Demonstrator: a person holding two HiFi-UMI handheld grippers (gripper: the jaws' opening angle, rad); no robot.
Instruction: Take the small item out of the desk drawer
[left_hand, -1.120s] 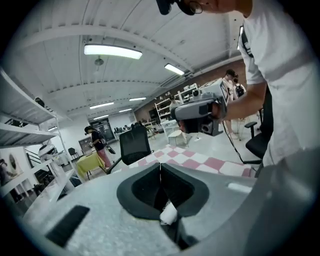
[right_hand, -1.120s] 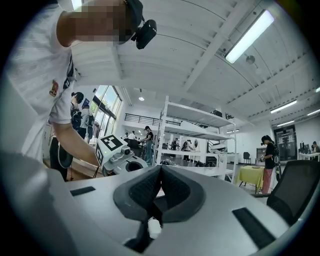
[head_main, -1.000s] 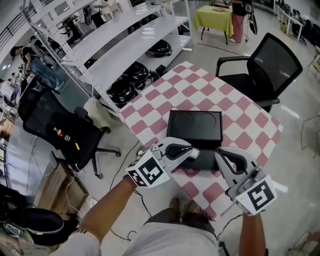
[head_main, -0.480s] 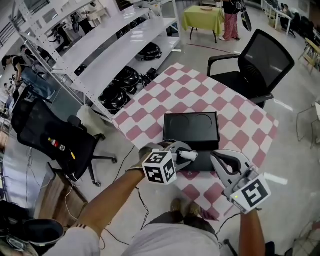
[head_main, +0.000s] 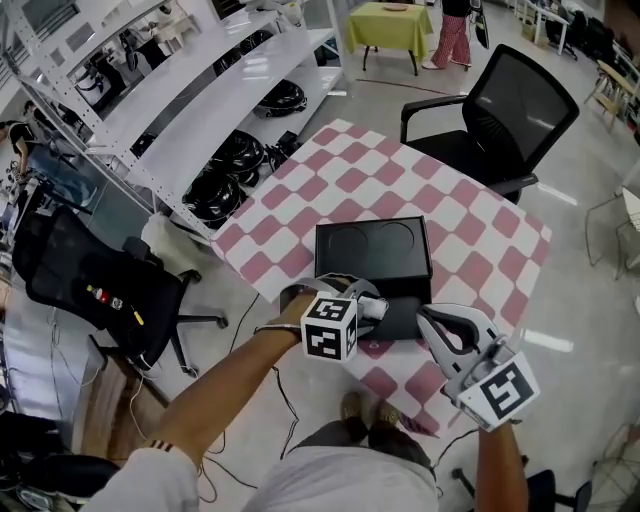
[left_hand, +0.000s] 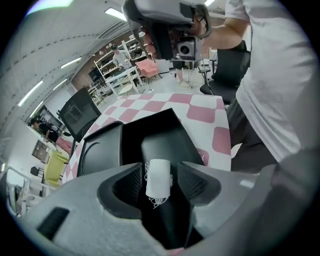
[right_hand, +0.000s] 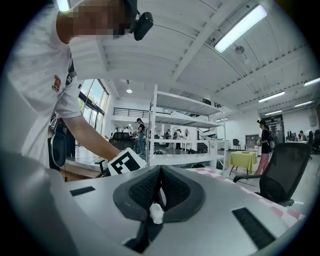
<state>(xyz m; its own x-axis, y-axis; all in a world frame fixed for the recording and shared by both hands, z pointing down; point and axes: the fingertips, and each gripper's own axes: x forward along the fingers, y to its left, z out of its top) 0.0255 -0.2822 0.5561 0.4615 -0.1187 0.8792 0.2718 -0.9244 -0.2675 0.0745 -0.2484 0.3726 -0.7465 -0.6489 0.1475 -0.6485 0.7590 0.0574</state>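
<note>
A black drawer unit (head_main: 372, 247) stands on the pink-and-white checked table (head_main: 470, 250), its drawer (head_main: 402, 318) pulled out toward me. My left gripper (head_main: 368, 305) points steeply down over the open drawer (left_hand: 165, 140). Its jaws have just been opening and stand apart, with a small white frayed roll (left_hand: 159, 181) between the pads, clear of both. My right gripper (head_main: 437, 322) hovers level at the drawer's right, its pads (right_hand: 172, 187) pressed together. A tiny white scrap (right_hand: 156, 214) sits at their base.
A black office chair (head_main: 520, 110) stands beyond the table and another (head_main: 100, 290) at the left. White shelving (head_main: 230, 90) with black items runs along the far left. The table's near edge is just below the drawer, by my body.
The left gripper sank toward the open drawer, tipped downward and rolled, and its jaws went from shut to wide apart. The right gripper dropped a little.
</note>
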